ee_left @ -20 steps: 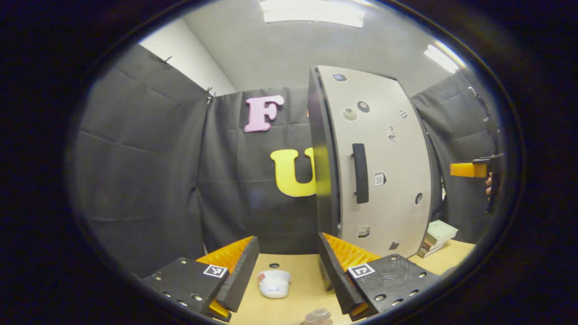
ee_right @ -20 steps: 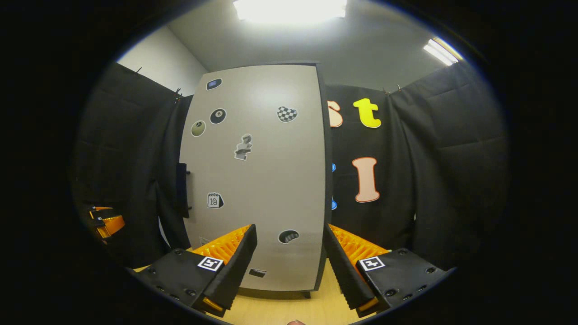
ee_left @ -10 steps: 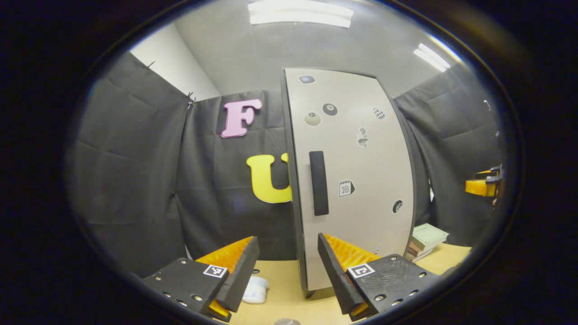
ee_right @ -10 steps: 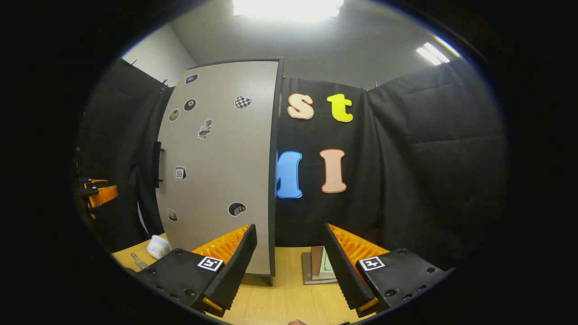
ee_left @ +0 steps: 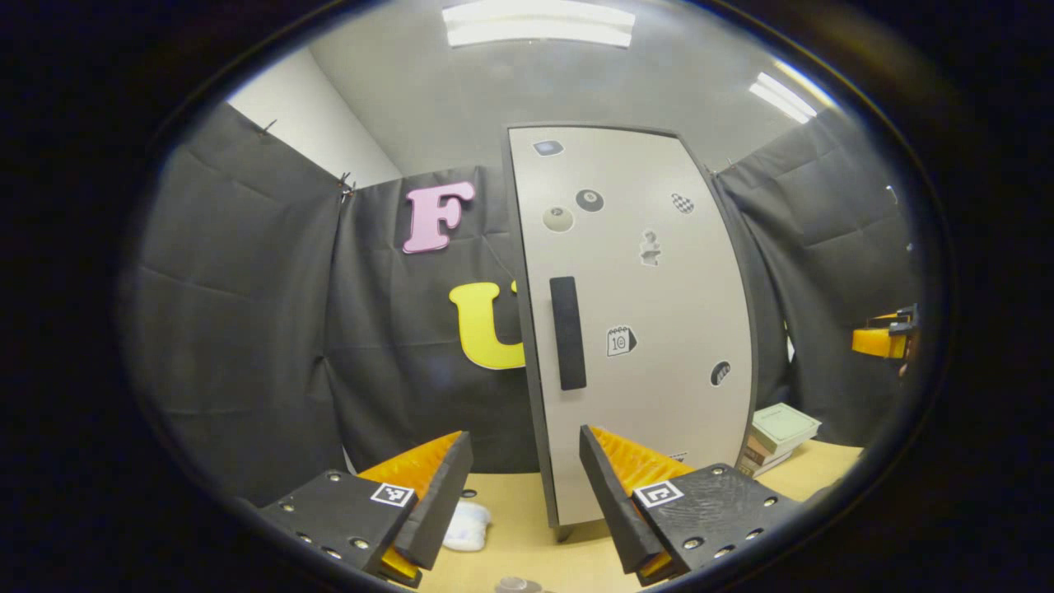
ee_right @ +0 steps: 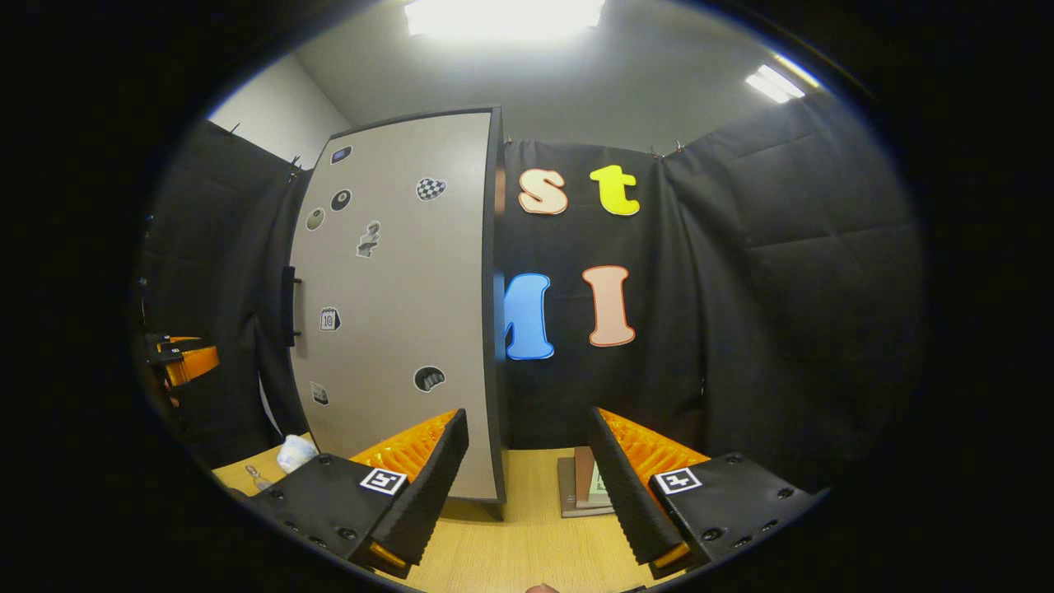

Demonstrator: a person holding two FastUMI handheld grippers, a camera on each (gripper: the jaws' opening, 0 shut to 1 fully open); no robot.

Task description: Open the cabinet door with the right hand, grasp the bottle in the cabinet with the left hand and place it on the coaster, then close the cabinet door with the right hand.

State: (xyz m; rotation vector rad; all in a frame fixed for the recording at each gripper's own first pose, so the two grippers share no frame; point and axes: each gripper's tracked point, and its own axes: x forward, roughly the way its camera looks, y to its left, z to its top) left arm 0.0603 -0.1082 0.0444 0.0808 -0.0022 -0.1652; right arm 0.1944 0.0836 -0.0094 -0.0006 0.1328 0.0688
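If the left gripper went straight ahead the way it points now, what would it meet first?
Most likely the cabinet door, near its left edge and below the handle. The open left gripper aims just about at that edge, with bare table between. Depth is unclear, so it might slip past on the left to the wall cloth.

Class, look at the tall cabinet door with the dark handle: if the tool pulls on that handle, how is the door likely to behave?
The cabinet door looks like a flat, rigid panel, so it should probably swing stiffly rather than flex. Its handle is a raised vertical bar, likely easy to hook or grip. The cabinet stands tall on the table, so a hard pull might rock it.
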